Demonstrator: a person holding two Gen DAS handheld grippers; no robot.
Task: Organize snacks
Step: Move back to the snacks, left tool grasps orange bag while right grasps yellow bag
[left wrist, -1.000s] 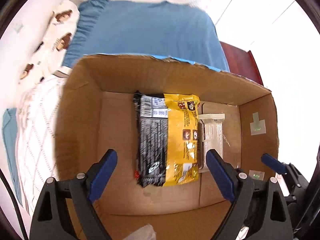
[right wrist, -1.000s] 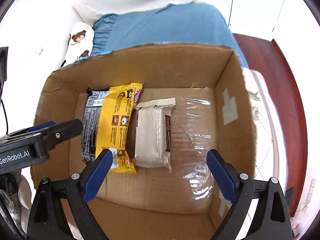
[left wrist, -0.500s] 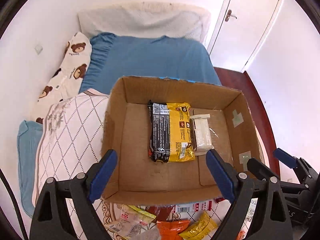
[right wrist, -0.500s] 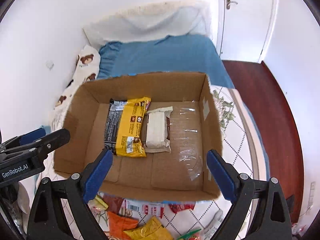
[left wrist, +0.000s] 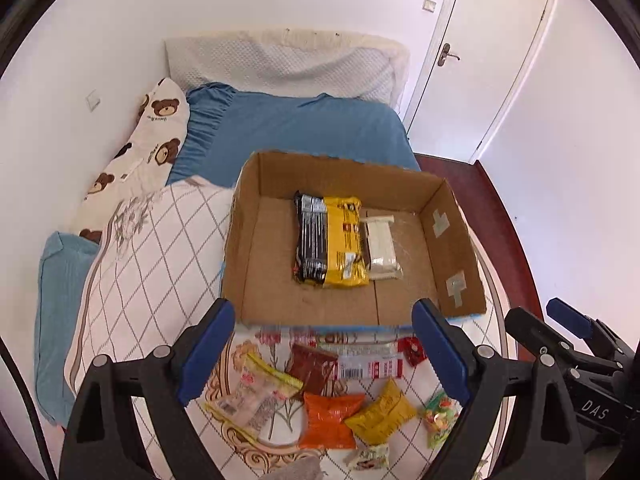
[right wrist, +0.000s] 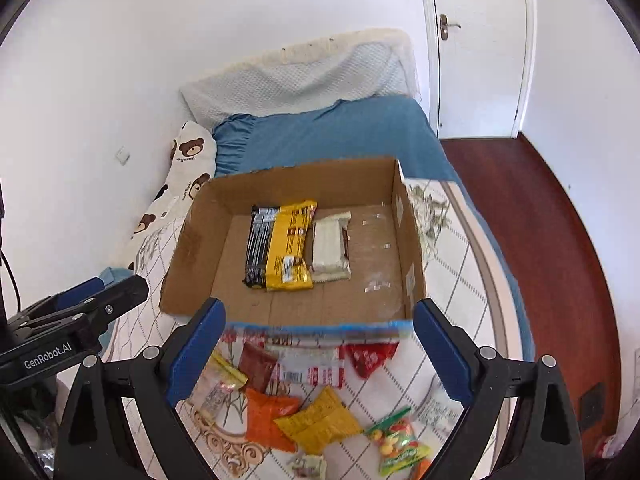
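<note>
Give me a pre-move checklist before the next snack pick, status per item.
1. Left gripper open and holding nothing: ok.
2. Right gripper open and holding nothing: ok.
3. Cardboard box has bare floor left for more: ok.
4. Yellow-and-black packet and white bar lie flat inside the box: ok.
5. Loose snacks reachable in front of the box, such as the orange packet: ok.
6. Overlap in the pile: the barcode packet may rest on its neighbours: cannot tell.
</note>
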